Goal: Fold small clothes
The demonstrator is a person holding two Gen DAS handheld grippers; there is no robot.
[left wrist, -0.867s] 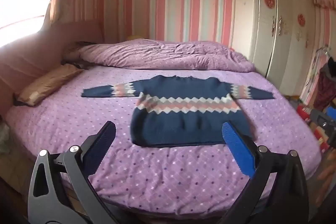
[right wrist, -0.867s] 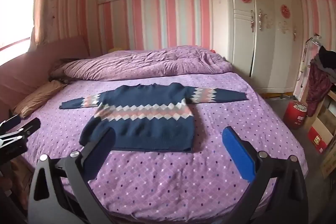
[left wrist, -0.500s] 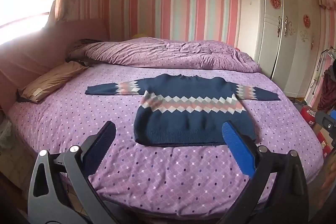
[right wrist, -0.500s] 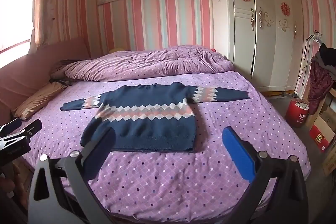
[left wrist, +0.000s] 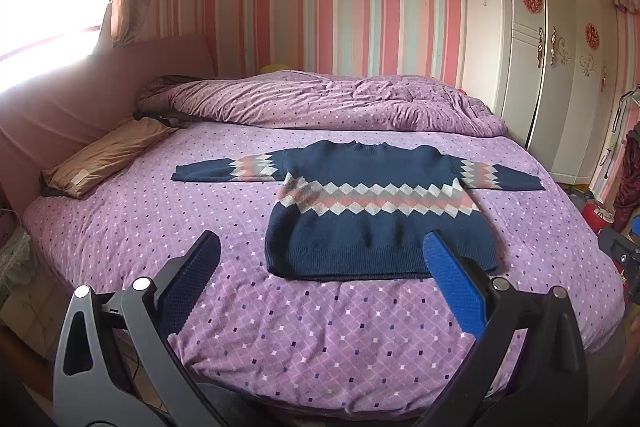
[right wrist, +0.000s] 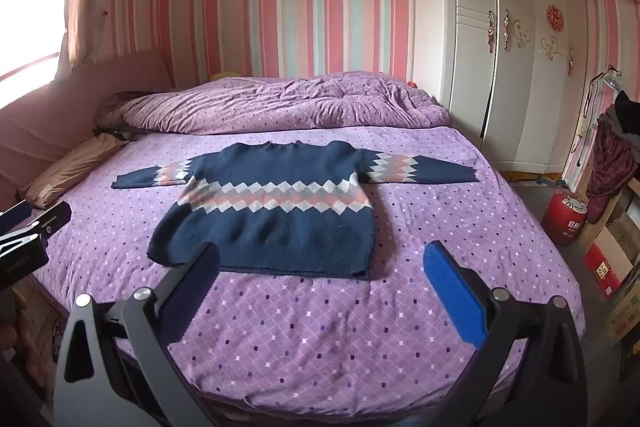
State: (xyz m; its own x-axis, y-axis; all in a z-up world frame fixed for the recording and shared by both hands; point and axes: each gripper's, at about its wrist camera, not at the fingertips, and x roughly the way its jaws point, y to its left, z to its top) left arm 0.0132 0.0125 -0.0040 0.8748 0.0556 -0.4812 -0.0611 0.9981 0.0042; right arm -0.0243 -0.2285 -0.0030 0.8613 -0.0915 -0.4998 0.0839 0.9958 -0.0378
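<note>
A small navy sweater (left wrist: 376, 227) with a pink, white and grey diamond band lies flat on the purple bed (left wrist: 160, 211), both sleeves spread out sideways. The right wrist view shows the same sweater (right wrist: 272, 223) left of centre. My left gripper (left wrist: 320, 251) hovers open above the bed's near edge, short of the hem, with nothing between its blue pads. My right gripper (right wrist: 320, 259) is likewise open and empty, hanging over the bedspread just in front of the hem. The left gripper's tip (right wrist: 36, 227) shows at the left edge of the right wrist view.
A rumpled purple duvet (left wrist: 328, 103) is piled at the back of the bed and a tan pillow (left wrist: 104, 155) lies at the left. A white wardrobe (right wrist: 520, 67) stands to the right, with a red canister (right wrist: 570, 221) and boxes (right wrist: 608, 263) on the floor.
Both grippers have risen slightly, so the views tilt up and show more wall; the sweater sits lower and a little farther right in the left view. Jaws stay wide.
</note>
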